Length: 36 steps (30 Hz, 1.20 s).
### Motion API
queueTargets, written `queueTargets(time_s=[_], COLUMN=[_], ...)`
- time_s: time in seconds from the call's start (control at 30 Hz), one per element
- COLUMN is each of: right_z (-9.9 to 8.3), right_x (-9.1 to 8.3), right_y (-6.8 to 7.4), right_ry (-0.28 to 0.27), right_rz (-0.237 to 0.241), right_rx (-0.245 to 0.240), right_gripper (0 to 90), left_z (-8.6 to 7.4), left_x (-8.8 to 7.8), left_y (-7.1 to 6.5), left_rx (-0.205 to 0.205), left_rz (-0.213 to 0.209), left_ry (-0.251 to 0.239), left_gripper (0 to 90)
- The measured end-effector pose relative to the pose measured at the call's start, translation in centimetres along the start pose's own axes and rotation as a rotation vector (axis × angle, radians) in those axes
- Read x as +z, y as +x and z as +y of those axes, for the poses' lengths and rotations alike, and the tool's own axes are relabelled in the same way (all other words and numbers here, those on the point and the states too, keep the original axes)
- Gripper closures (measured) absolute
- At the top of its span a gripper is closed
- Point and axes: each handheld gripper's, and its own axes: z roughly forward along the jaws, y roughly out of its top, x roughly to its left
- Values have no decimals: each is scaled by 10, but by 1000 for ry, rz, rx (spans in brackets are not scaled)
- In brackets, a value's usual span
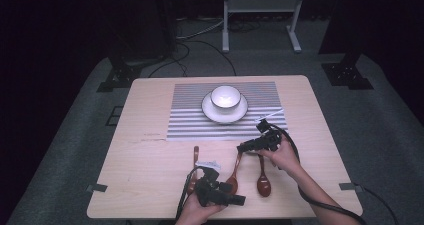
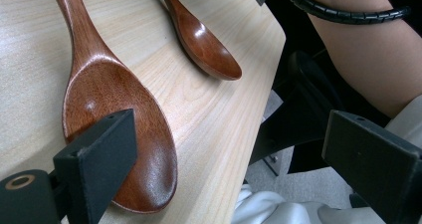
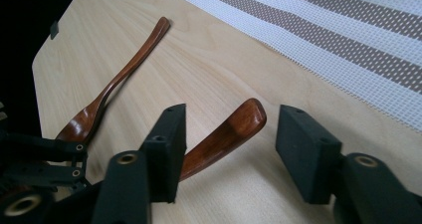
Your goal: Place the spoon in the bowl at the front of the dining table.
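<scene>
The right gripper [image 3: 226, 149] is being held low over the pale wooden table [image 1: 150, 175], its two black jaws parted with the handle tip of a dark brown wooden spoon [image 3: 226, 132] lying between them; the pads are not yet pressing on the wood, so nothing is being grasped, and the placement at the free end of the handle is judged to be a preparation for lifting the spoon there. That middle spoon [image 1: 234, 177] is lying flat on the table, on the person's side of the grey-and-white striped placemat [image 1: 190, 115], with its handle pointing toward the mat. The left gripper [image 1: 220, 195] is being held close to the near edge of the table, well short of the placemat, its jaws standing wide apart and empty beside the bowl of the same spoon [image 2: 119, 119], apparently waiting. A second brown wooden spoon [image 1: 263, 177] and a third, slimmer one [image 1: 194, 167] are lying on either side of it, also short of the placemat. On the placemat itself a white ceramic bowl [image 1: 225, 96] is resting on a white round plate [image 1: 210, 112], presumably where a spoon is being taken.
</scene>
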Motion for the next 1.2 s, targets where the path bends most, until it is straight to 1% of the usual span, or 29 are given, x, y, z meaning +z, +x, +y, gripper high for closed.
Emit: queueTargets(time_s=[0.03, 0.07, 0.1, 0.13, 0.17, 0.2, 0.23, 0.33, 0.4, 0.5, 0.67, 0.8, 0.87, 0.9, 0.93, 0.97, 1.0, 1.03, 1.07, 1.17, 1.2], right_z=[0, 0, 0, 1, 1, 1, 1, 1, 0, 1, 4, 6, 10, 10, 13, 13, 17, 17, 19, 26, 30], right_x=[0, 2, 2, 4, 4, 4, 4, 4, 3, -1, -8, -13, -15, -15, -18, -18, -20, -20, -21, -25, -28], right_y=[0, -1, -1, -2, -2, -3, -3, -5, -5, -5, -2, 0, 2, 2, 3, 3, 5, 5, 6, 7, 7], right_ry=[0, 2, 2, 2, 2, -3, -3, -7, -13, -31, -49, -64, -77, -77, -98, -98, -114, -114, -116, -129, -139], right_rz=[0, 1, 1, 3, 3, 13, 13, 15, 26, 52, 95, 143, 184, 184, 216, 216, 248, 248, 244, 256, 241], right_rx=[0, 9, 9, 16, 16, 30, 30, 41, 55, 71, 78, 96, 115, 115, 123, 123, 130, 130, 127, 135, 132], right_gripper=[469, 506, 506, 538, 538, 578, 578, 662, 677, 708, 749, 785, 811, 811, 831, 831, 837, 837, 837, 838, 838], left_z=[0, 0, 0, 0, 0, 0, 0, 0, 0, 1, 1, 1, 1, 1, 2, 2, 4, 4, 5, 6, 6], left_x=[0, 0, 0, 0, 0, 0, 0, 0, 0, -1, -2, -3, -4, -4, -5, -6, -9, -9, -11, -16, -19], left_y=[0, 0, 0, 0, 0, 0, 0, -1, 0, 0, 0, 0, 0, 0, -1, -1, -4, -4, -5, -6, -5], left_rx=[0, 2, 4, 2, 2, 1, 1, 5, 2, 6, 9, 14, 14, 17, 18, 23, 34, 34, 42, 48, 48], left_rz=[0, 0, 1, 0, 0, 0, 0, 4, 2, 5, 12, 15, 22, 26, 25, 22, 20, 20, 24, 28, 31], left_ry=[0, 1, 4, 3, 3, 4, 4, 6, 7, 9, 2, -1, -3, -2, -7, -18, -37, -37, -43, -69, -81], left_gripper=[61, 61, 61, 61, 61, 61, 61, 61, 61, 61, 61, 60, 60, 60, 60, 60, 60, 60, 60, 60, 60])
